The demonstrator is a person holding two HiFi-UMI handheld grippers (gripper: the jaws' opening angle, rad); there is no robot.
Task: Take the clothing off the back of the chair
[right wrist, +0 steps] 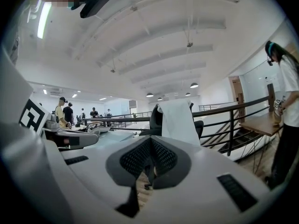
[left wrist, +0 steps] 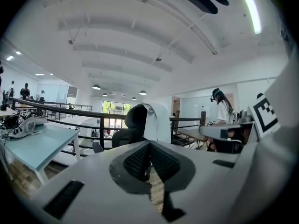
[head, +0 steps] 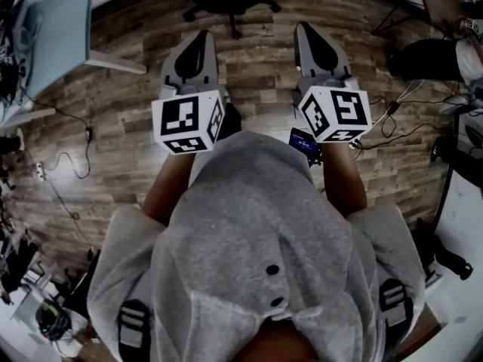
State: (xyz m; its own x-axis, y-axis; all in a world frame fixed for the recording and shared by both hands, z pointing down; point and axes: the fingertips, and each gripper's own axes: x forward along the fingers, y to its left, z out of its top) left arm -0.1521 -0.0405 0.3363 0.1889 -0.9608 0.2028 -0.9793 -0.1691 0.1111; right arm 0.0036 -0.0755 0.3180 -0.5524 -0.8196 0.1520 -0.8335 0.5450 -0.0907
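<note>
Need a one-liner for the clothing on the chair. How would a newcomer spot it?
Find the black railing that runs across the room. In front of it stands a dark office chair, and the garment hangs over its back. It is plain white cloth that covers most of the backrest, the only pale drape among the dark furniture there.

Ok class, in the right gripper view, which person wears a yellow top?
The capped person at far left; the neighbour wears black, and the person at right wears white.
</note>
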